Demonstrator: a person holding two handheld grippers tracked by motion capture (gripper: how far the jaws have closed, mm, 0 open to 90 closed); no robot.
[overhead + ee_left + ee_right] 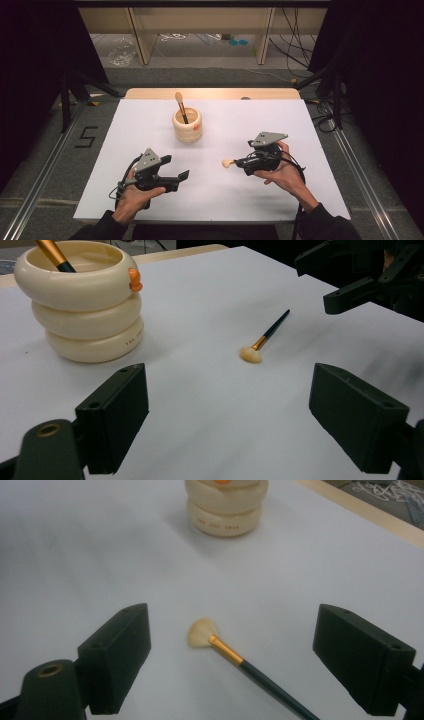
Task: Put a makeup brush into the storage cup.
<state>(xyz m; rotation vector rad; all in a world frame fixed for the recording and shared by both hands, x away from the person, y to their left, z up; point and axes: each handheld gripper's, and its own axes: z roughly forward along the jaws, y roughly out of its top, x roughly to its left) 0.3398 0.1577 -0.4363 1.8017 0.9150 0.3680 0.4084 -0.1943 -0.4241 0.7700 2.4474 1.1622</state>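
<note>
A small fan brush (227,652) with pale bristles, a gold ferrule and a dark handle lies flat on the white table. My right gripper (232,647) is open, its jaws astride the brush and just above it; in the high view the right gripper (243,156) covers the handle and the bristles (227,163) poke out to its left. My left gripper (175,167) is open and holds nothing, near the front left. From the left gripper (227,410) the brush (262,340) lies ahead. A cream ringed holder (187,125) at the back centre holds another brush (180,106) upright.
The white table top (140,120) has a wooden strip (210,93) along its far edge. Dark curtains flank both sides, and cables and shelf legs stand on the floor beyond. The holder (87,310) (227,510) has a small orange knob on its rim.
</note>
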